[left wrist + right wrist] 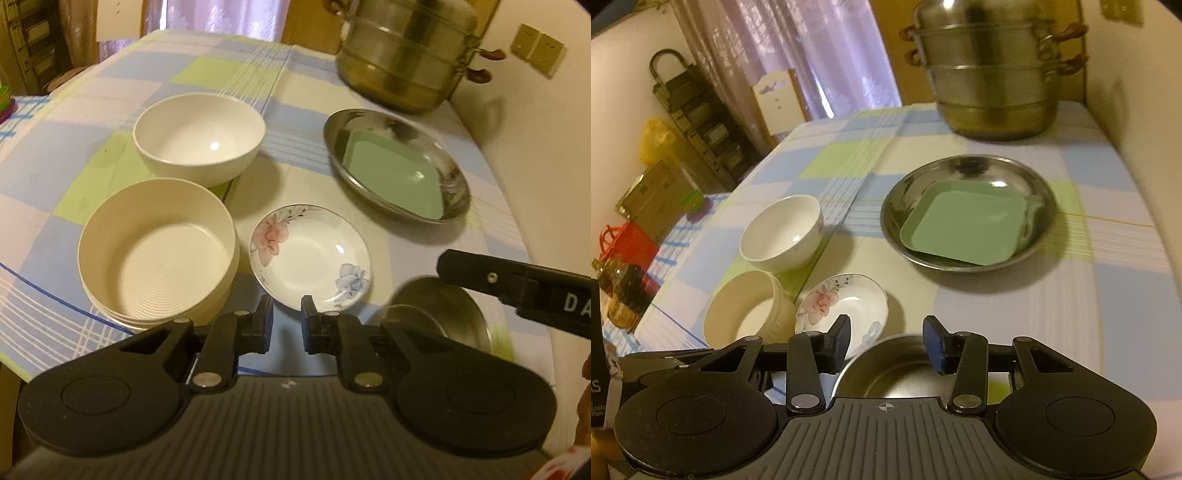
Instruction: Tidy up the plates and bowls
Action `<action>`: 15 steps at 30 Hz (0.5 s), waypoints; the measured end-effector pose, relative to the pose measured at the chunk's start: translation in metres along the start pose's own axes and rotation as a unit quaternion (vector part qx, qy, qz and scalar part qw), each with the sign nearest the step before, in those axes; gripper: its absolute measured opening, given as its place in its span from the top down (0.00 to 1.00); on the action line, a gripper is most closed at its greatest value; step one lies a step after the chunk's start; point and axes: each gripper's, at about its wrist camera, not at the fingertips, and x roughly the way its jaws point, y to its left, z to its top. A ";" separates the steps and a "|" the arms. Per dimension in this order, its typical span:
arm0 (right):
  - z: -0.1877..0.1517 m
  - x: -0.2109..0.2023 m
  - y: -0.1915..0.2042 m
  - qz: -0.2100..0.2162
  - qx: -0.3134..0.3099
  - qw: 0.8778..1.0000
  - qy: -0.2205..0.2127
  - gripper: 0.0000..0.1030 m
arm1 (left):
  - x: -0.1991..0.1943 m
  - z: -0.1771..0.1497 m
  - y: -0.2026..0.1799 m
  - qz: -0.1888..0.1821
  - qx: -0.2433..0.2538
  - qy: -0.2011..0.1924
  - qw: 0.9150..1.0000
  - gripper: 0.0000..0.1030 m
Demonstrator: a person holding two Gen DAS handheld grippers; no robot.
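Note:
My left gripper (287,321) hovers at the near rim of a floral saucer (310,258), jaws almost shut with nothing between them. To its left a cream ribbed bowl (155,254) tops a short stack, and behind that stands a white bowl (199,136). A green square plate (391,170) lies in a steel plate (332,136) at the right. My right gripper (886,343) is open above a small steel bowl (897,369), its pads clear of the rim. One black finger (480,275) of it crosses the left wrist view over that steel bowl (436,314).
A tall steel steamer pot (993,74) stands at the table's far end by the wall. The checked tablecloth (1015,314) is bare to the right of the steel plate (960,162). Bottles (624,295) and bags crowd the floor past the left edge.

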 end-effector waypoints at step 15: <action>0.021 0.083 -0.004 0.015 -0.053 0.995 0.084 0.71 | 0.027 0.017 0.001 0.021 -0.031 0.034 0.999 0.86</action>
